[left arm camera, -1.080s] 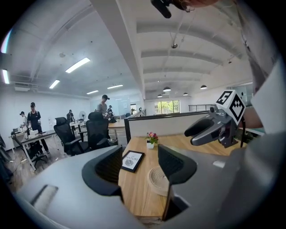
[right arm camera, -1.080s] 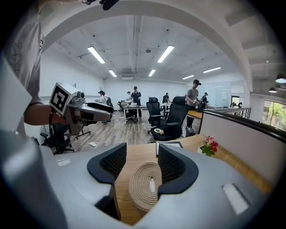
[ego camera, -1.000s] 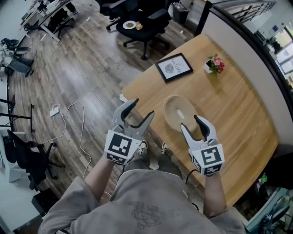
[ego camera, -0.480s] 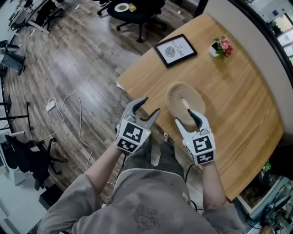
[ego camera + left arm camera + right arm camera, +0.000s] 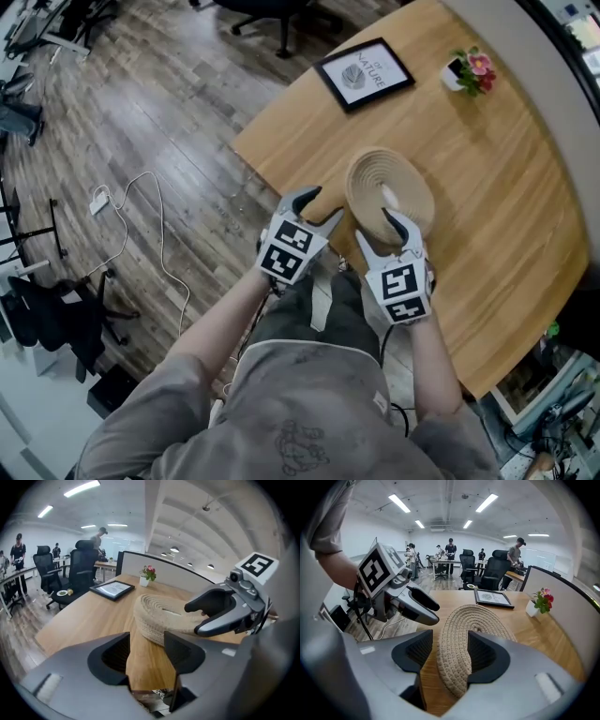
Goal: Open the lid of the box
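A round woven rope box [image 5: 389, 192] with a flat coiled lid sits near the front edge of the wooden table [image 5: 487, 150]. My left gripper [image 5: 321, 206] hovers open at that edge, just left of the box, with only bare tabletop between its jaws [image 5: 146, 651]. The box [image 5: 164, 616] lies just ahead of it to the right. My right gripper [image 5: 378, 230] is open at the box's near side, one finger reaching over the lid. In the right gripper view the box's near rim [image 5: 473, 620] shows between the open jaws [image 5: 451, 651]; no pad visibly presses on it.
A framed picture [image 5: 365, 73] and a small pot of flowers [image 5: 472, 70] stand at the table's far side. A partition wall runs along the right. On the wooden floor to the left lie a cable [image 5: 141, 202] and office chairs [image 5: 56, 319]. People stand far off.
Both grippers have moved forward to the box. The left one has come in from over the floor to the table's edge, and the right one has reached the box's near rim.
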The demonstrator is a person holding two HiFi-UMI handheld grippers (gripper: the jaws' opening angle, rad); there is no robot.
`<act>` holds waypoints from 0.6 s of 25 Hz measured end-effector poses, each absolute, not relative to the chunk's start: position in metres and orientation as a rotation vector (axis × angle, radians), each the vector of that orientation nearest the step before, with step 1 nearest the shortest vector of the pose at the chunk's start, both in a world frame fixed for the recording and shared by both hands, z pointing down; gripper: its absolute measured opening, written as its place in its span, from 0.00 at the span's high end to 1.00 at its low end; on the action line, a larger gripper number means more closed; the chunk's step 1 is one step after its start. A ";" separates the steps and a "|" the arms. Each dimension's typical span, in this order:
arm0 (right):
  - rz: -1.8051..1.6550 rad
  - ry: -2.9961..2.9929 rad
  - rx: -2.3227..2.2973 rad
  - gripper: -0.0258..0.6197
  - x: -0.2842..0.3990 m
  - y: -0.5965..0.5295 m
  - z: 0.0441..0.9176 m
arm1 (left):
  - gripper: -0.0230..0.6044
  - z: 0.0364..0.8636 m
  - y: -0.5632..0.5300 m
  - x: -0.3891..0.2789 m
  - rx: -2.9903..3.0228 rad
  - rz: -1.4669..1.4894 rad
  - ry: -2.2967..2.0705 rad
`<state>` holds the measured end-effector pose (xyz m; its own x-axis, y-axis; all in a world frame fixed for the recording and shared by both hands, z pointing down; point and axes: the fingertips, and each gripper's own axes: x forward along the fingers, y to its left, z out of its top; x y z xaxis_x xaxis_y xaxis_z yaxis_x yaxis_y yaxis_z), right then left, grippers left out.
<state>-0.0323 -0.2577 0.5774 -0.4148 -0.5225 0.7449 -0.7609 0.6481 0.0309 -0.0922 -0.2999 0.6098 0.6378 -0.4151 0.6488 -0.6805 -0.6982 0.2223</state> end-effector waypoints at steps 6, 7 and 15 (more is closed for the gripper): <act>0.339 -2.048 0.975 0.61 -0.033 -0.261 0.594 | 0.64 0.633 -0.295 -0.076 2.434 0.836 -0.785; 0.331 -2.041 0.969 0.61 -0.032 -0.261 0.595 | 0.64 0.635 -0.294 -0.072 2.447 0.841 -0.766; 0.260 -2.003 0.893 0.62 -0.034 -0.258 0.606 | 0.88 0.651 -0.298 -0.049 2.524 0.880 -0.760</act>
<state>-0.0345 -0.2577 0.6060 -0.3344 -0.4906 0.8047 -0.6799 0.7168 0.1545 -0.0489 -0.2978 0.6505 0.6612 -0.3681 0.6537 -0.5928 -0.7904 0.1545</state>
